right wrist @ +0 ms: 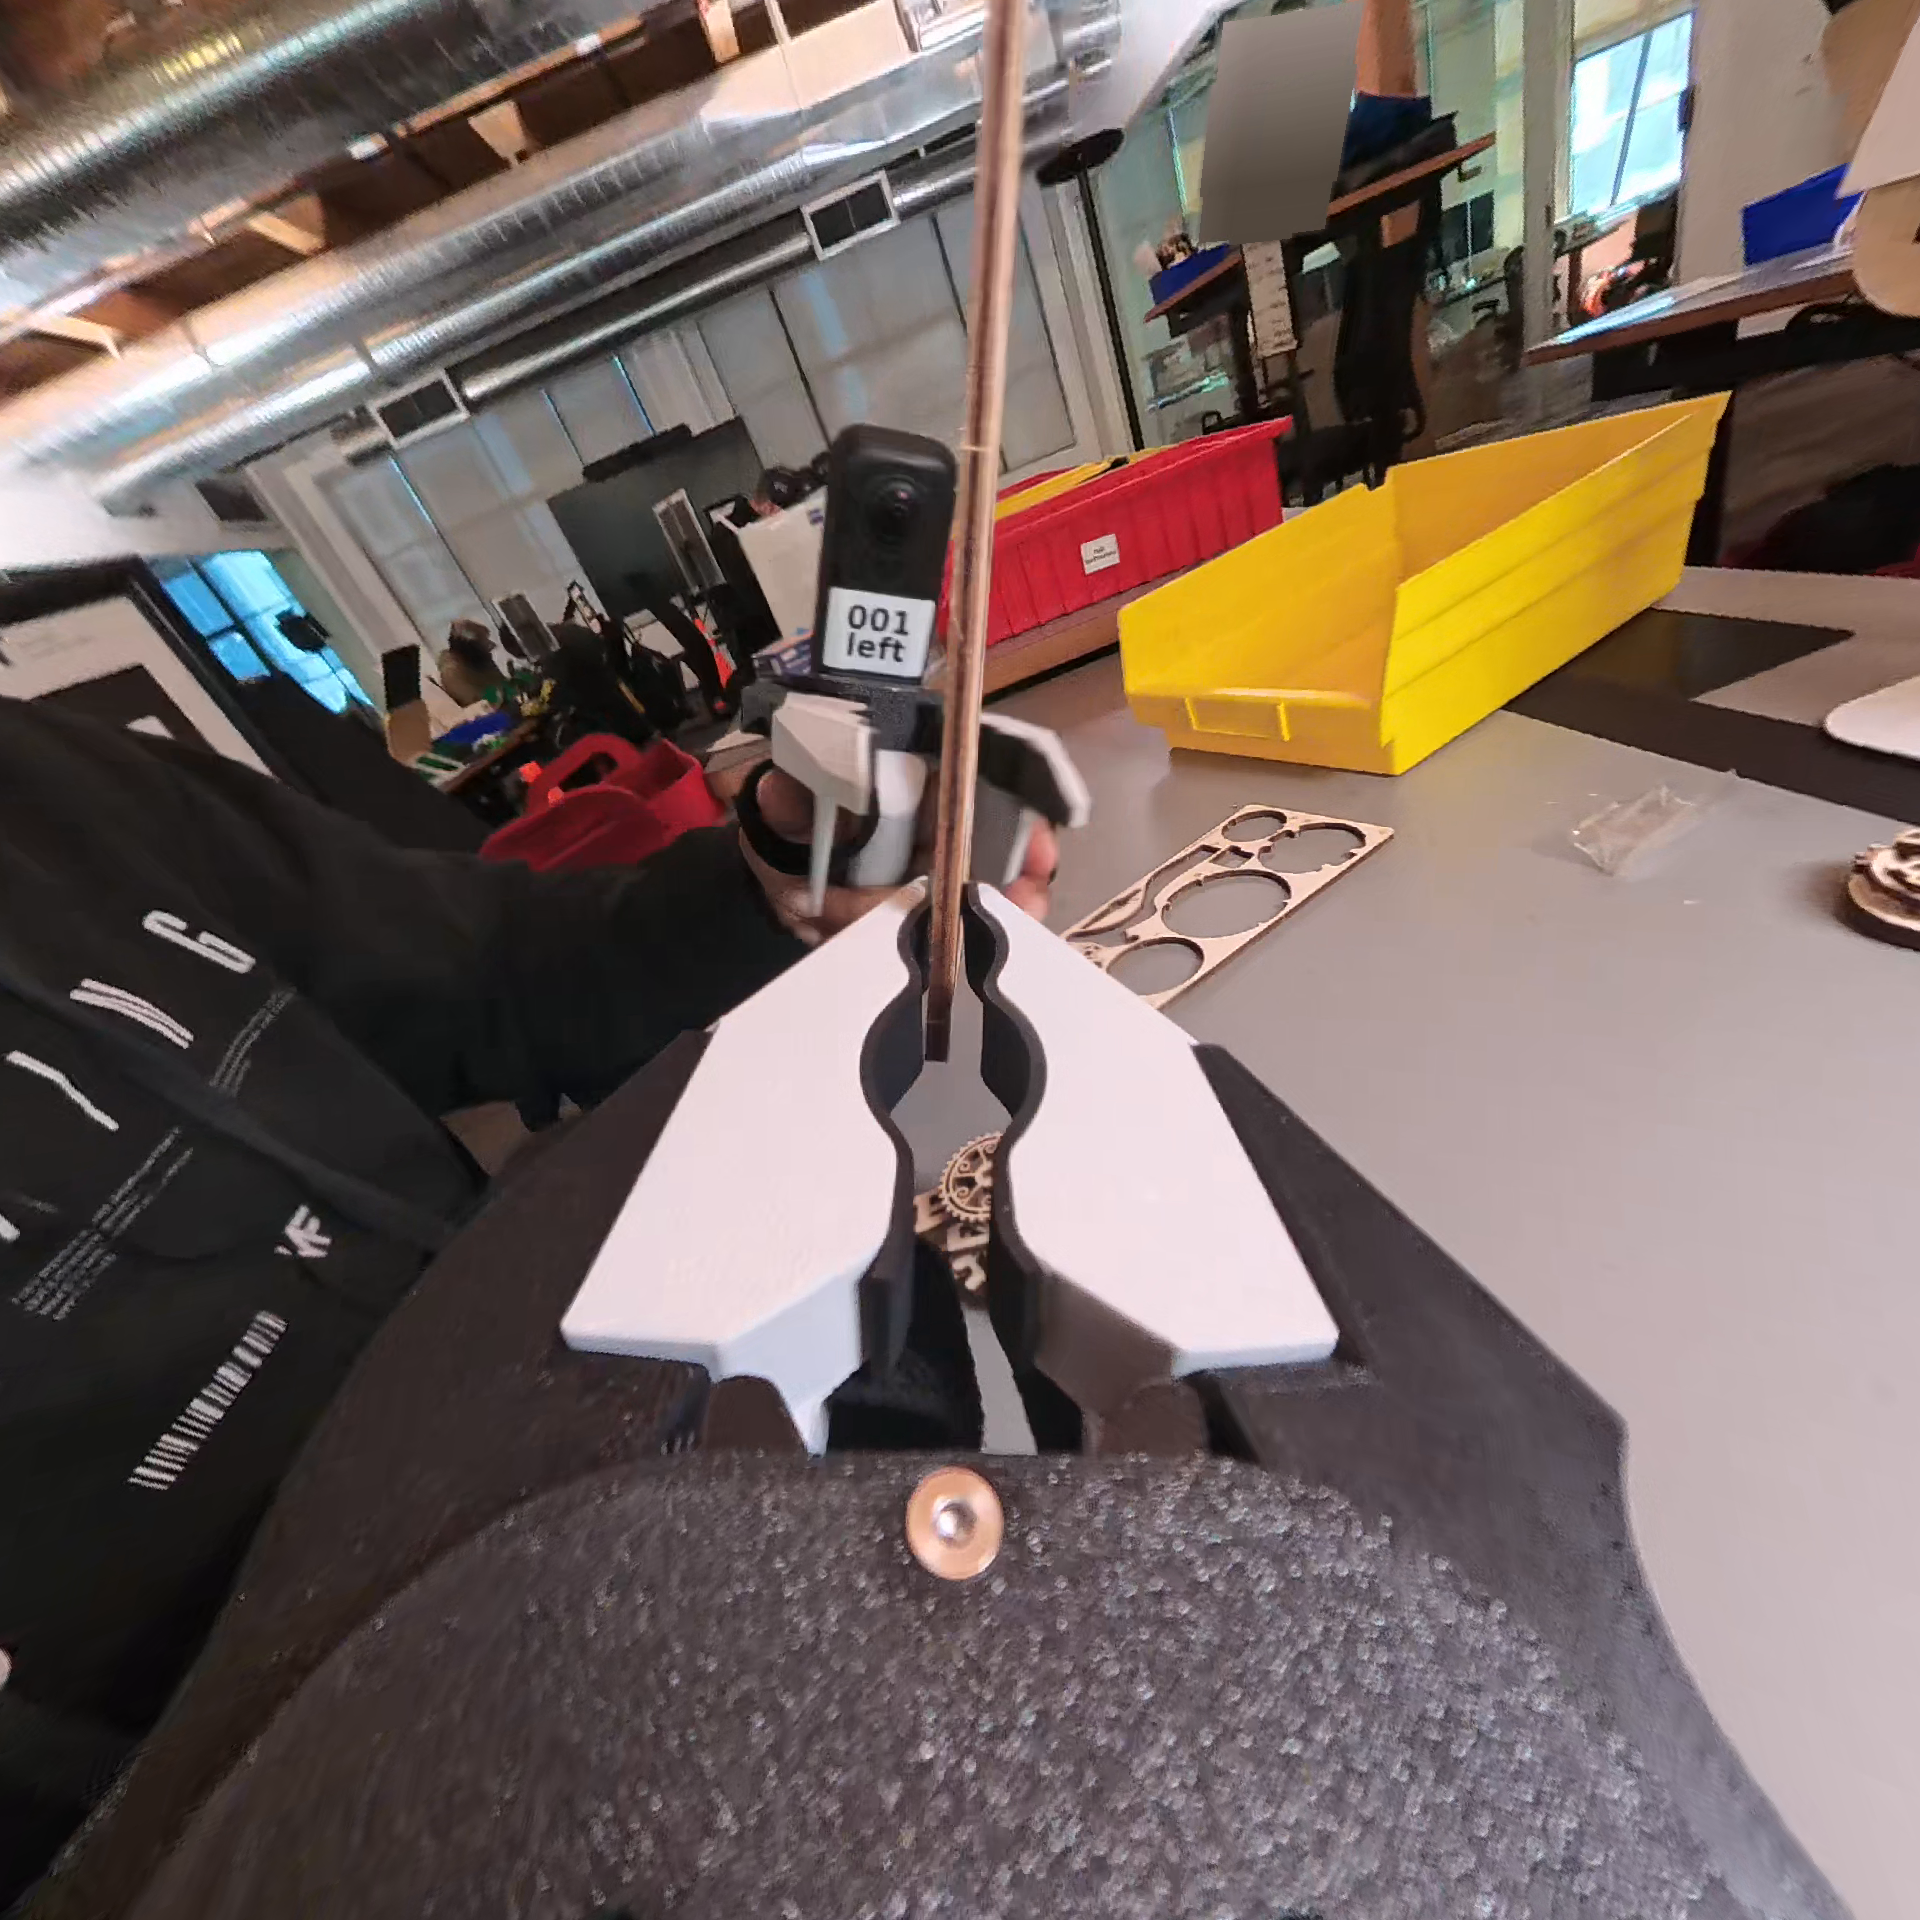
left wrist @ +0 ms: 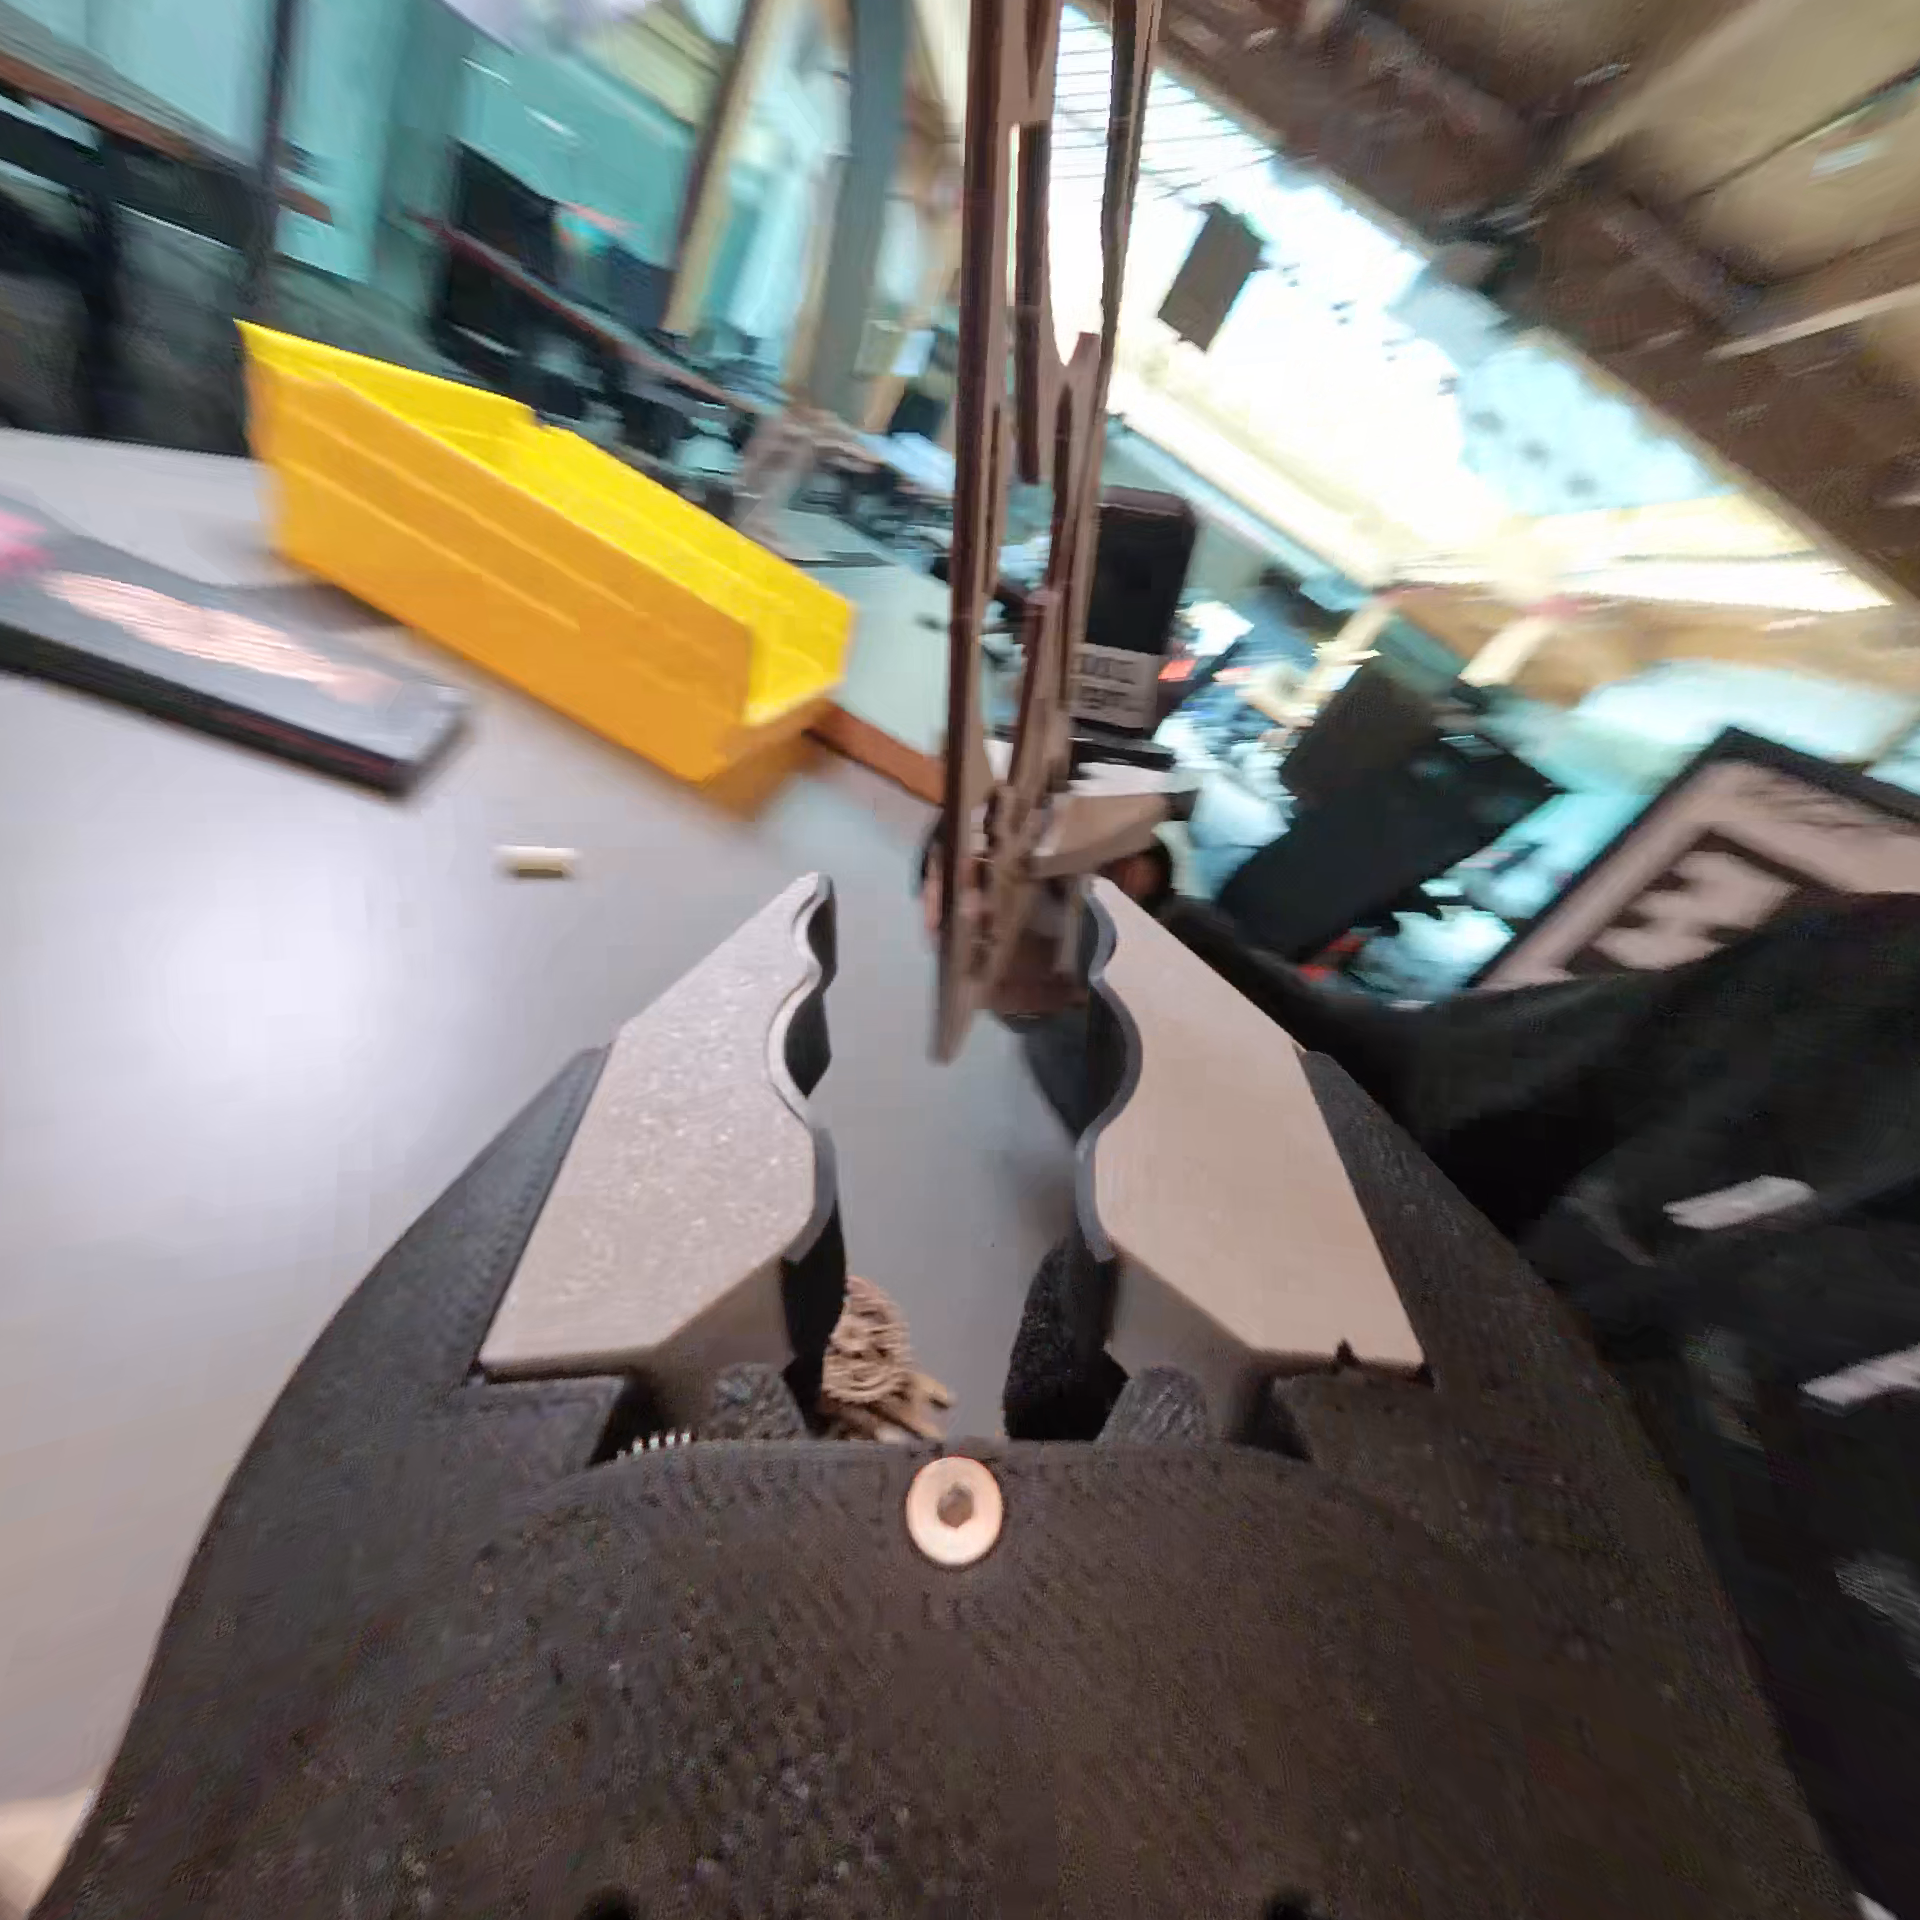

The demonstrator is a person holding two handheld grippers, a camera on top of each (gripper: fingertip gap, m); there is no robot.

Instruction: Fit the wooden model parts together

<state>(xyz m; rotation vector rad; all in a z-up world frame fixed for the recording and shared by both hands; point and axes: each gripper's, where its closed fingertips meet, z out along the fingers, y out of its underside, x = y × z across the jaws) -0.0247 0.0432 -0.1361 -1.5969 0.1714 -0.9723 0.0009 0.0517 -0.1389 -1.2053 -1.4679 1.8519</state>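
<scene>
Two grippers meet at one upright wooden sheet point(right wrist: 971, 520): right gripper point(right wrist: 943, 914) clamps its lower edge, left gripper point(left wrist: 961, 914) stands apart, not pressing it.

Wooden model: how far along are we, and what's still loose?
Done: some gear pieces already sit joined on the table's right edge, and a punched-out sheet lies empty. In hand: the right tongs clamp a thin wooden sheet upright; the left tongs stand open beside it. Left: a gear part lies unfitted below the tongs.
</scene>
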